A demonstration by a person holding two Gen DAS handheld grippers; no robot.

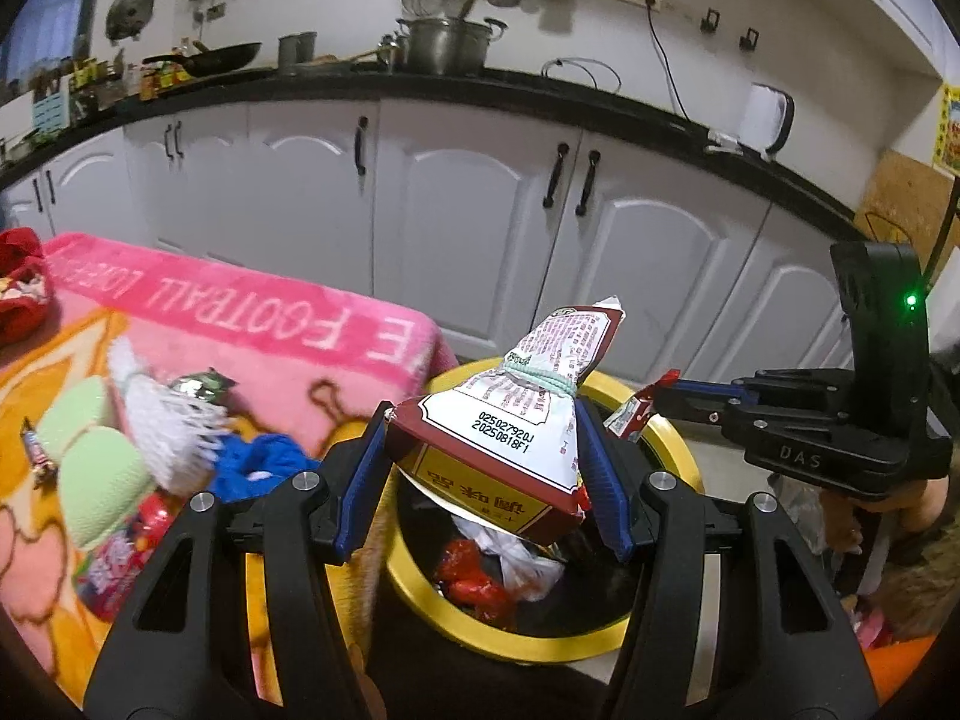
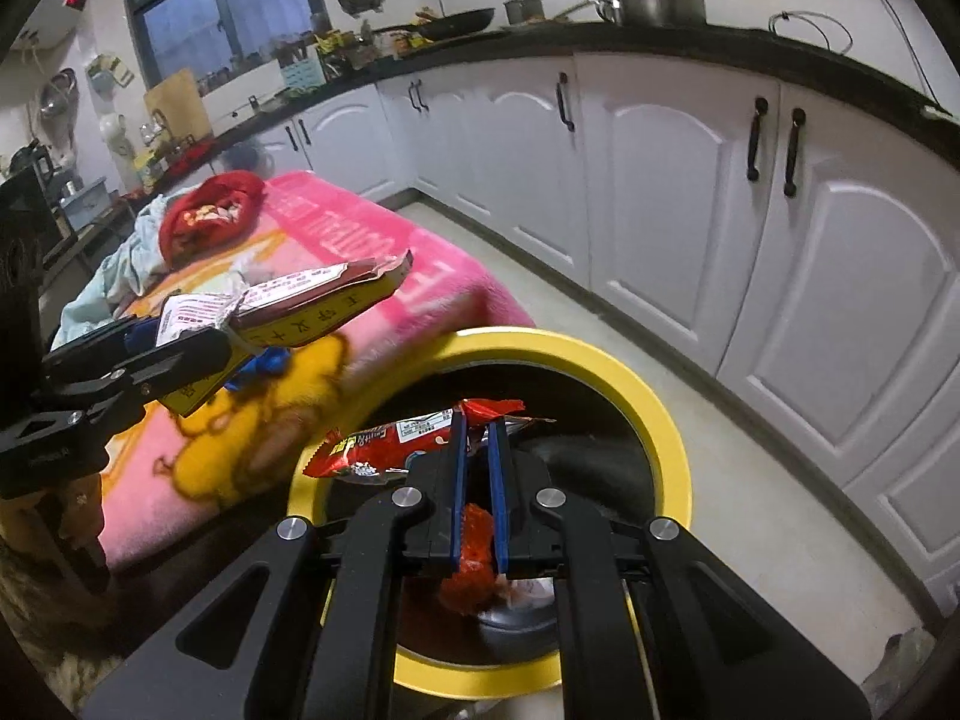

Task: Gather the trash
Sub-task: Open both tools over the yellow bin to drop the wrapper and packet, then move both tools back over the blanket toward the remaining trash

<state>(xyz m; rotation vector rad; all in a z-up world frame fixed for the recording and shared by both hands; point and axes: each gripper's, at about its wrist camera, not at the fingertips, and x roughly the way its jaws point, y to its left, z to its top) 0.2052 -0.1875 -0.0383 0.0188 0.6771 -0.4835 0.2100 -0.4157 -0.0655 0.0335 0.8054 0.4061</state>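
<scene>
My left gripper (image 1: 480, 438) is shut on a white, maroon and yellow snack bag (image 1: 510, 420) tied with a green band. It holds the bag over a black bin with a yellow rim (image 1: 528, 645), and red and white trash lies inside the bin. At the right, my right gripper (image 1: 666, 387) pinches a red wrapper (image 1: 630, 417) above the far rim. In the right wrist view, my right gripper (image 2: 477, 423) is shut on the red wrapper (image 2: 384, 438) over the bin's yellow rim (image 2: 660, 420). At the left, the left gripper (image 2: 180, 336) carries the bag (image 2: 312, 294).
A pink blanket (image 1: 288, 324) left of the bin bears a white foam net (image 1: 168, 414), green pads (image 1: 102, 468), a blue cloth (image 1: 264, 462), candy and a red pouch (image 2: 210, 216). White cabinets (image 1: 468, 228) under a black counter run behind. A hand (image 1: 840, 528) grips the right tool.
</scene>
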